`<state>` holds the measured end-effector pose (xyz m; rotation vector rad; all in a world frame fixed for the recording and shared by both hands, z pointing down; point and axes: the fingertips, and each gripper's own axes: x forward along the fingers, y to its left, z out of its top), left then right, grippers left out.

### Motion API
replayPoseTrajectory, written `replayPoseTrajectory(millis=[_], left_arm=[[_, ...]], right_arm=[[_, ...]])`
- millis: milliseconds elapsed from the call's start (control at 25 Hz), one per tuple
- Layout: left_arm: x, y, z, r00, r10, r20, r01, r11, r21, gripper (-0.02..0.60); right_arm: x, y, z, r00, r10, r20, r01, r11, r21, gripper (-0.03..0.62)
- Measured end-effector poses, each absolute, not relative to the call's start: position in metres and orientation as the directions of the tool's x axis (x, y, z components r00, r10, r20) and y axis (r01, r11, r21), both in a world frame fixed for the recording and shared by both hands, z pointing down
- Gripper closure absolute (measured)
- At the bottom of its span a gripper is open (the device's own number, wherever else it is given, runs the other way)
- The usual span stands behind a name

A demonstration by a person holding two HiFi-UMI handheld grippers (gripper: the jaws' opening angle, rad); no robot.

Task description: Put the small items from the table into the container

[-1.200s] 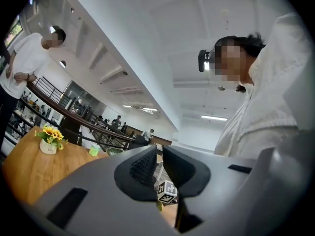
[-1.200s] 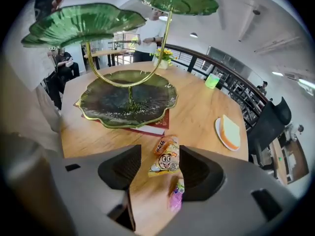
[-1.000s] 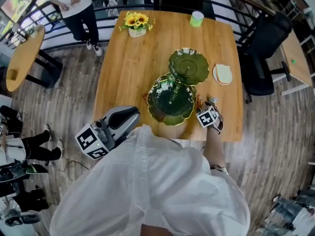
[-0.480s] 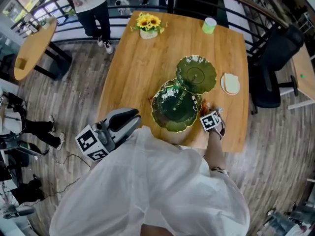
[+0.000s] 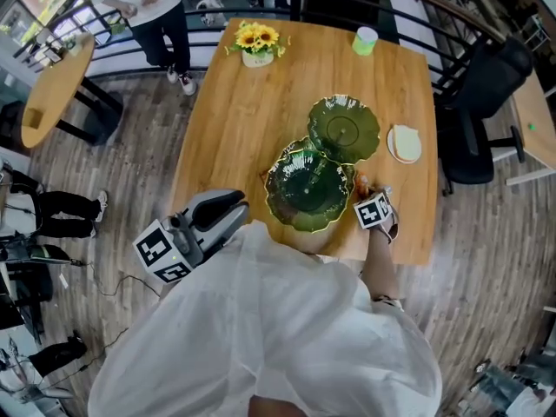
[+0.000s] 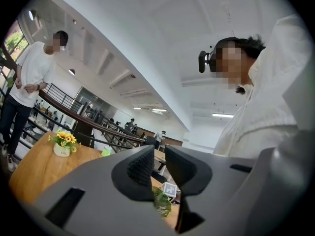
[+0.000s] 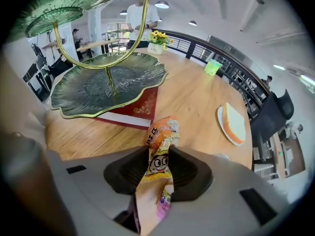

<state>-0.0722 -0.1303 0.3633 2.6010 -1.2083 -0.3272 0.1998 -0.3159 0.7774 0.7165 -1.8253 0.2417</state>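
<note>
While the right tongs (image 7: 160, 165) are closing on an orange, cartoon-printed plastic snack packet (image 7: 162, 136), both ribbed pads are already pressing its sides and the packet is standing upright between them. It is being gripped at the near right corner of the pale wooden table (image 5: 234, 120), just beside the green, leaf-shaped glass tiered stand (image 7: 108, 82) with its gold-coloured wire stem. That stand is sitting on a dark red, gold-patterned flat box (image 7: 142, 107), and its two dishes are lying bare.

Beyond the packet, a round white plate (image 7: 222, 127) is carrying a pale slice of cake with an orange edge. Farther off, a small white pot of yellow sunflowers (image 5: 258, 43) and a light green plastic cup (image 5: 366, 40) are standing well apart along the table's far edge.

Off the table's near left side, the left tongs (image 6: 156, 168) are pointing level, their dark pads standing narrowly apart and pinching nothing. A person in a white shirt (image 5: 269, 337) is holding both tools.
</note>
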Motion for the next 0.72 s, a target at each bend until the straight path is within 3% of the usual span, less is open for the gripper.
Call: replayPoseTrajectory(millis=[720], left_arm=[[-0.044,-0.133,0.370,0.753,-0.639,-0.155,-0.559,-0.746,0.362,0.517]], right_arm=[[0.199,-0.314,0.619,-0.321,-0.643,0.695,-0.710,0.649,0.274,0.473]])
